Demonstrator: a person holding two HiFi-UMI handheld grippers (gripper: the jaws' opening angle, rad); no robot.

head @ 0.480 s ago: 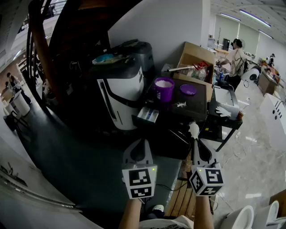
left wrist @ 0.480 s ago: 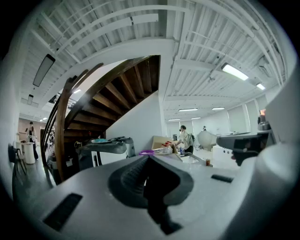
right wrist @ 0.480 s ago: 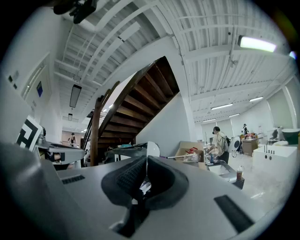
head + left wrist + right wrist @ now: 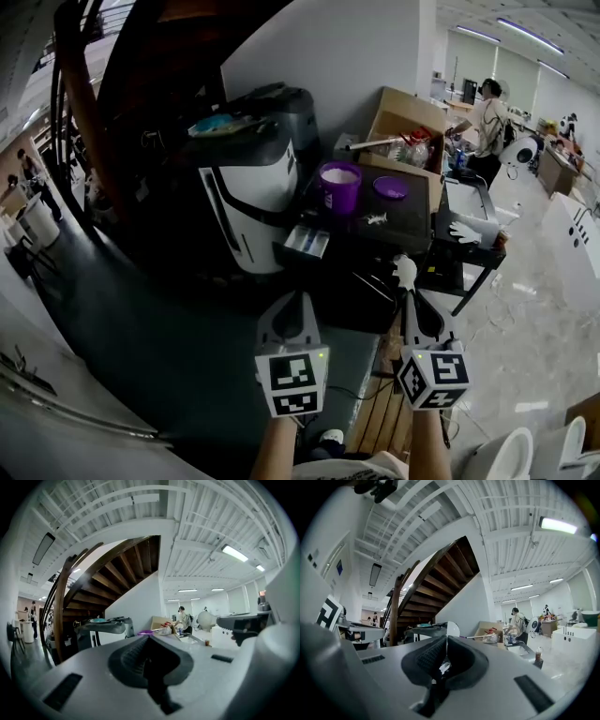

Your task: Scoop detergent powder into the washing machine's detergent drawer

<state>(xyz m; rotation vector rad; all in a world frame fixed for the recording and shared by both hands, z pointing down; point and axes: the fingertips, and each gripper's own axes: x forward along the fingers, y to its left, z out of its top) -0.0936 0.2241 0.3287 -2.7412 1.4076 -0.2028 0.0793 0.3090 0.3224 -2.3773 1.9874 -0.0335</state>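
Note:
The white washing machine (image 4: 248,202) stands ahead with its detergent drawer (image 4: 306,242) pulled open. Right of it, an open purple tub of white powder (image 4: 339,186) sits on a dark table (image 4: 405,217), with the tub's purple lid (image 4: 391,187) lying beside it. My right gripper (image 4: 410,298) (image 4: 443,639) is shut on the handle of a white scoop (image 4: 405,271) (image 4: 451,629), well short of the tub and drawer. My left gripper (image 4: 298,302) (image 4: 149,637) is shut on nothing and stays level beside the right one. Whether the scoop holds powder is not visible.
An open cardboard box (image 4: 405,127) with bags stands behind the tub. White gloves (image 4: 461,232) lie on a black cart at the right. A person (image 4: 487,122) works at the far right. A dark curved staircase (image 4: 103,103) rises at the left, and wooden slats (image 4: 380,417) lie below.
Nothing has moved apart from a slight shift of the head view; both grippers keep their pose and the scoop stays in the right one.

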